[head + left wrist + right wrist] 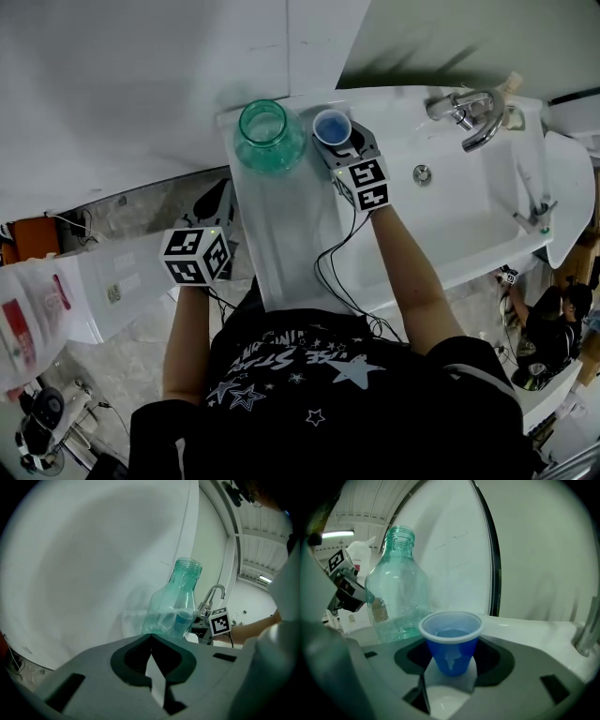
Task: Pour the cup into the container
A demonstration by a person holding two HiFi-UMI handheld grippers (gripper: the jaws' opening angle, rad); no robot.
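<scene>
Blue cup (451, 641), upright, liquid inside, was clamped in right hand-held gripper (452, 665), just beside clear green container (269, 136) on bench (286, 239); left hand-held gripper (151, 638) had jaws together, empty, short of container.

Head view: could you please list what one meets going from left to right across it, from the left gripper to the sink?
Left gripper → green bottle → blue cup → faucet → small tap at the sink's right edge.

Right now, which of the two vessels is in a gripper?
The small blue cup, gripped between the right gripper's fingers; the taller green bottle stands free beside it, untouched.
</scene>
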